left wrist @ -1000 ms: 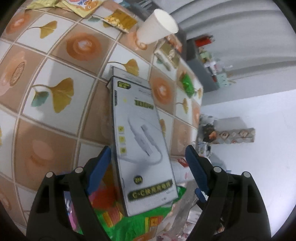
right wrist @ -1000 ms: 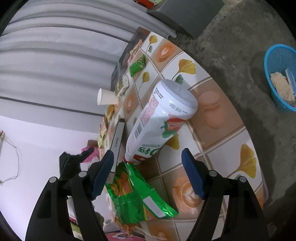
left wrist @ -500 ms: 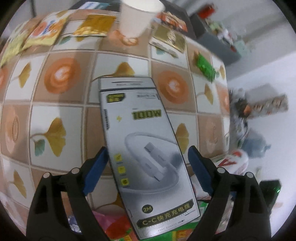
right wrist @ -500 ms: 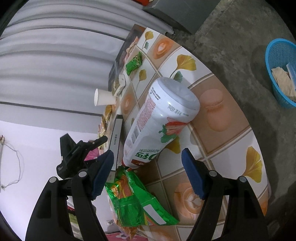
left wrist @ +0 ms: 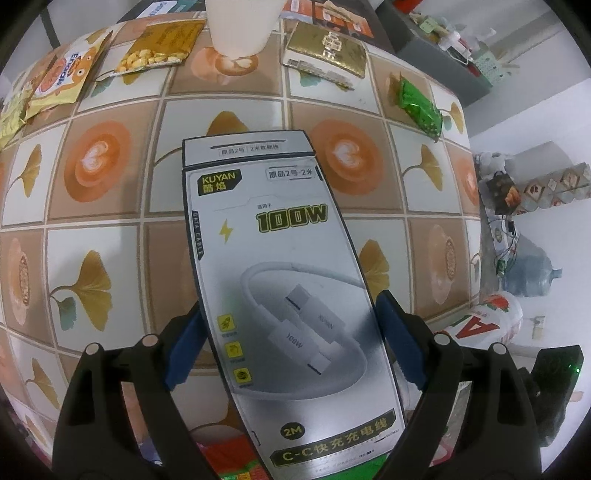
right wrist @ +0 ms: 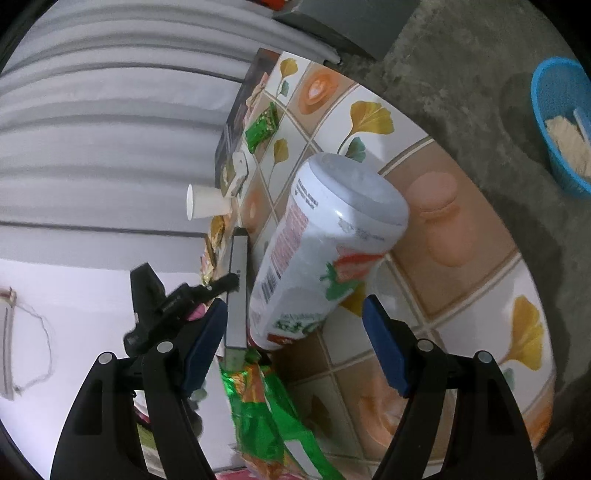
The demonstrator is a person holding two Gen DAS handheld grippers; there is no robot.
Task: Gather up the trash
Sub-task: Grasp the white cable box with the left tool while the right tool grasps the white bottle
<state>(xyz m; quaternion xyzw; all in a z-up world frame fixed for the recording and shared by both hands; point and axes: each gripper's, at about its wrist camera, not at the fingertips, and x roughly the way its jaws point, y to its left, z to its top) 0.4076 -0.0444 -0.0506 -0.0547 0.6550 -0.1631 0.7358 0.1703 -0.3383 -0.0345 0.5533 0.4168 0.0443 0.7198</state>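
A flat white cable box (left wrist: 280,266) marked 100W lies on the tiled table, its near end over a green wrapper. My left gripper (left wrist: 291,339) is open, its blue pads on either side of the box's near half, not clearly touching. The box's edge (right wrist: 236,291) shows in the right wrist view. A white strawberry drink bottle (right wrist: 325,254) lies tilted on the table. My right gripper (right wrist: 295,350) is open around its lower end. A green snack wrapper (right wrist: 269,413) lies under it.
A paper cup (left wrist: 240,26), yellow snack bags (left wrist: 159,48), a gold packet (left wrist: 325,55) and a small green wrapper (left wrist: 419,105) lie on the table's far side. A blue basket (right wrist: 561,125) with trash stands on the concrete floor past the table edge.
My left gripper has turned and moved forward over the cable box, so its pads now flank the box. My right gripper has closed in on the bottle a little.
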